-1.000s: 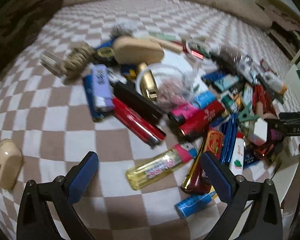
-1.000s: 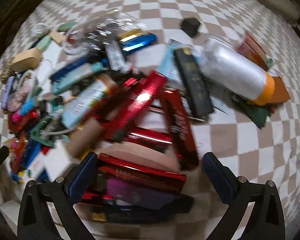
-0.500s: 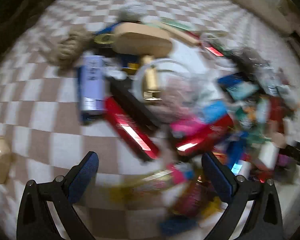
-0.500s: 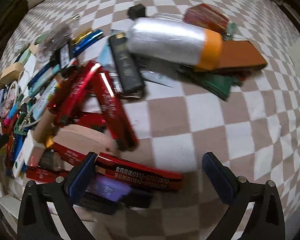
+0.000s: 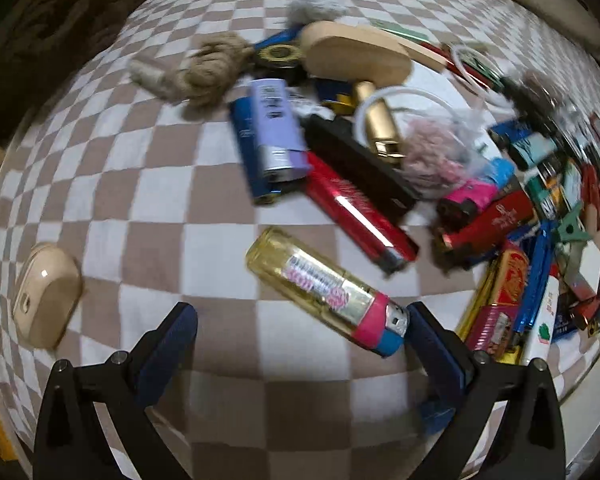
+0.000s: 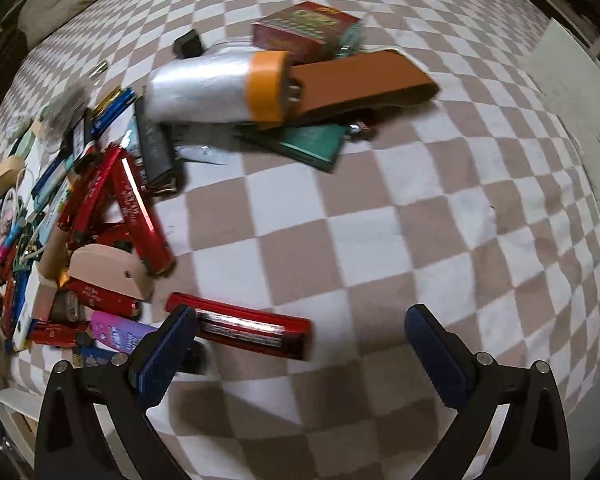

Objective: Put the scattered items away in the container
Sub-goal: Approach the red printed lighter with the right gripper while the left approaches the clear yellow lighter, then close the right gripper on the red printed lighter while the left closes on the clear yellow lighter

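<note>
A pile of lighters and small items lies scattered on a brown-and-white checkered cloth [image 5: 160,184]. In the left wrist view a yellow lighter [image 5: 324,280] with a pink and blue top lies just ahead of my open left gripper [image 5: 300,336], its top by the right fingertip. Behind it are a red lighter [image 5: 356,212] and a lilac lighter [image 5: 276,128]. In the right wrist view my right gripper [image 6: 300,336] is open over bare cloth, with a red lighter [image 6: 248,328] by its left fingertip. No container is clearly in view.
A beige case [image 5: 44,296] lies alone at the left. A rope knot [image 5: 204,68] and a wooden oval [image 5: 352,56] sit at the back. A silver roll with an orange end [image 6: 220,88], a brown case [image 6: 360,80] and a red box [image 6: 304,28] lie ahead on the right.
The left gripper has moved closer to the yellow lighter, which now lies between the fingertips' line. The right gripper has swung right, away from the pile, over bare cloth.
</note>
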`<act>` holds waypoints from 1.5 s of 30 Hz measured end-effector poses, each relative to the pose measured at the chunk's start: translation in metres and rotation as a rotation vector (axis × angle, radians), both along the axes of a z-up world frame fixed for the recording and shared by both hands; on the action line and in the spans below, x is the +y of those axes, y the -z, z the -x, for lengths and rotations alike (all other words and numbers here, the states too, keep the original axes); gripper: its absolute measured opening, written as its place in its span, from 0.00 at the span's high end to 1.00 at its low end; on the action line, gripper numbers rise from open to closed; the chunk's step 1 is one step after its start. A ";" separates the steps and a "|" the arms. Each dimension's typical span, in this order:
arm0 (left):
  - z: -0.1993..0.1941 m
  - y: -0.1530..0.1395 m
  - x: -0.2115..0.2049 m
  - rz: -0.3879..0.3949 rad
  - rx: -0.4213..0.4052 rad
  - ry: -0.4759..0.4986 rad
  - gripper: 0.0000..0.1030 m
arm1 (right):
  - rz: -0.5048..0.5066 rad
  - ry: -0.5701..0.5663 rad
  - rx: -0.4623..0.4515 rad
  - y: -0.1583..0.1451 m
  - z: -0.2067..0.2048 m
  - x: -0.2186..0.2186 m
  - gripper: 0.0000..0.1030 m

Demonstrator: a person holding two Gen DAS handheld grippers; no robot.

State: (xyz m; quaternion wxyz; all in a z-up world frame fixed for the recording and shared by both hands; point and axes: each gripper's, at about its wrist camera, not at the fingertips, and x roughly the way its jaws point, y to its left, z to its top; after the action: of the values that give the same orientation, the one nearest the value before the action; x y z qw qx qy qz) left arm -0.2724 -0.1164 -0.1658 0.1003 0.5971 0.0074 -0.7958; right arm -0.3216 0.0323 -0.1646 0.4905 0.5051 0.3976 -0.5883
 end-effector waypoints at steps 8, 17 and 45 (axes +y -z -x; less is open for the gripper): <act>-0.013 -0.010 -0.016 -0.035 0.085 0.084 0.00 | 0.006 -0.057 -0.087 0.001 -0.017 0.004 0.00; -0.027 -0.007 -0.013 0.112 0.150 0.341 0.00 | 0.024 -0.052 -0.038 0.016 -0.018 -0.005 0.00; -0.026 -0.001 0.011 -0.107 0.132 0.608 0.00 | 0.035 -0.080 -0.065 0.018 0.042 0.011 0.00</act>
State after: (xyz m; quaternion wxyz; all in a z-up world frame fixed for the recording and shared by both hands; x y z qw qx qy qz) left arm -0.2463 -0.1050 -0.1651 -0.1743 0.5233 -0.1230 -0.8250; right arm -0.3640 0.0430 -0.1823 0.5352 0.4990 0.3910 -0.5582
